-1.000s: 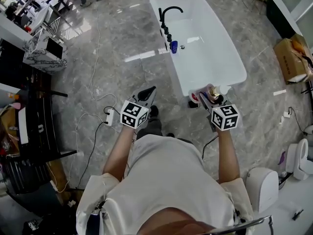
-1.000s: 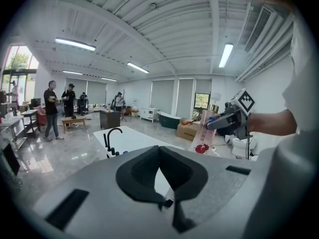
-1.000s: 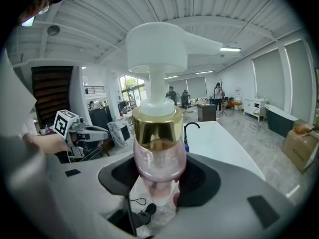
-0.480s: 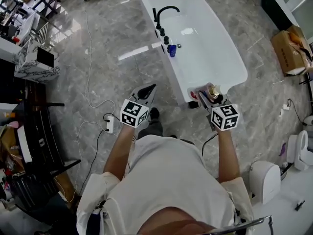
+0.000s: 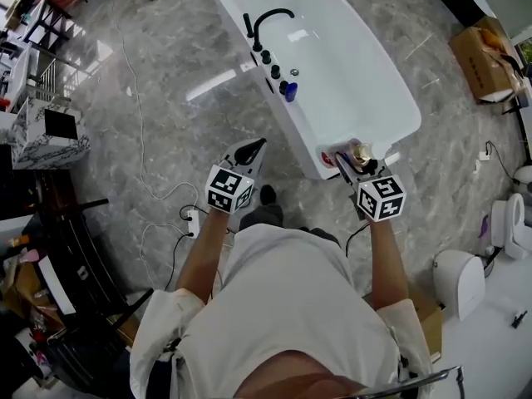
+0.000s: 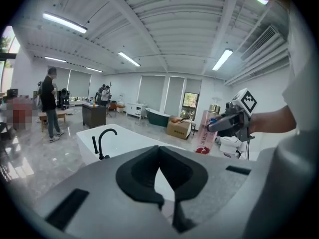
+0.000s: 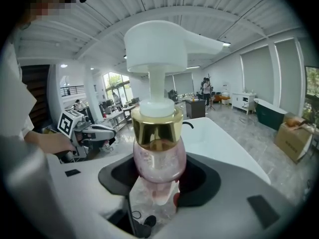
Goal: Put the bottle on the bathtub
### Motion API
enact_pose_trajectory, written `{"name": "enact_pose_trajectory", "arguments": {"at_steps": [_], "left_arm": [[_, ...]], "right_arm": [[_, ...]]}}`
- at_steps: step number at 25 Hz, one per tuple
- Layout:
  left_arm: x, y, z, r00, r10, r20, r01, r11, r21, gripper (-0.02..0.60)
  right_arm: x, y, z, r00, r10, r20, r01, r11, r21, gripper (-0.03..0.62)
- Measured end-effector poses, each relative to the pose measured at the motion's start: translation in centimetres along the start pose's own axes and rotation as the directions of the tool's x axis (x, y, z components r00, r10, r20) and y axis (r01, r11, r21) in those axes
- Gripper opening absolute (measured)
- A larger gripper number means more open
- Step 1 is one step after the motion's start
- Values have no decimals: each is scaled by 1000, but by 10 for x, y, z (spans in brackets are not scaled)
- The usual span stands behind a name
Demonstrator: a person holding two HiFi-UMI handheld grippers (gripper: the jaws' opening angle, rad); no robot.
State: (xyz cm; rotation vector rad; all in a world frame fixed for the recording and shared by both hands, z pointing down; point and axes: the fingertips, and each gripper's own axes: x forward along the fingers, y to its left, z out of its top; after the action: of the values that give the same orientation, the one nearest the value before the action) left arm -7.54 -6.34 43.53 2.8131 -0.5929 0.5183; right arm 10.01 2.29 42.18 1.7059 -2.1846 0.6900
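Note:
A pink pump bottle (image 5: 359,152) with a gold collar and white pump head stands upright in my right gripper (image 5: 349,160), which is shut on its body (image 7: 158,158). In the head view it hangs at the near corner of the white bathtub (image 5: 357,65), just above the rim. My left gripper (image 5: 258,145) is shut with nothing in it, over the floor to the left of the tub. The left gripper view shows the tub (image 6: 129,141), the bottle (image 6: 205,133) and the right gripper (image 6: 225,124) off to the right.
A black faucet (image 5: 270,19) with knobs and a small blue object (image 5: 290,91) sit on the tub's left rim. A cardboard box (image 5: 482,52), a toilet (image 5: 507,227) and a white bin (image 5: 459,283) stand to the right. Cables (image 5: 150,181) run across the floor at left.
The tub has slid left and closer in the head view as the person stepped up to it. Both grippers keep their pose; the bottle now hangs at the tub's near corner.

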Motion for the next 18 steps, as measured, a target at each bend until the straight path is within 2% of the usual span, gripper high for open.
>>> {"name": "enact_pose_trajectory", "arguments": {"at_steps": [9, 18], "left_arm": [[34, 55, -1, 995, -94, -46, 94, 996, 9, 8], [60, 72, -18, 991, -118, -71, 116, 993, -26, 8]], "right_arm": [[53, -8, 17, 998, -60, -6, 60, 997, 47, 233], [86, -26, 9, 994, -103, -38, 105, 993, 56, 233]]}}
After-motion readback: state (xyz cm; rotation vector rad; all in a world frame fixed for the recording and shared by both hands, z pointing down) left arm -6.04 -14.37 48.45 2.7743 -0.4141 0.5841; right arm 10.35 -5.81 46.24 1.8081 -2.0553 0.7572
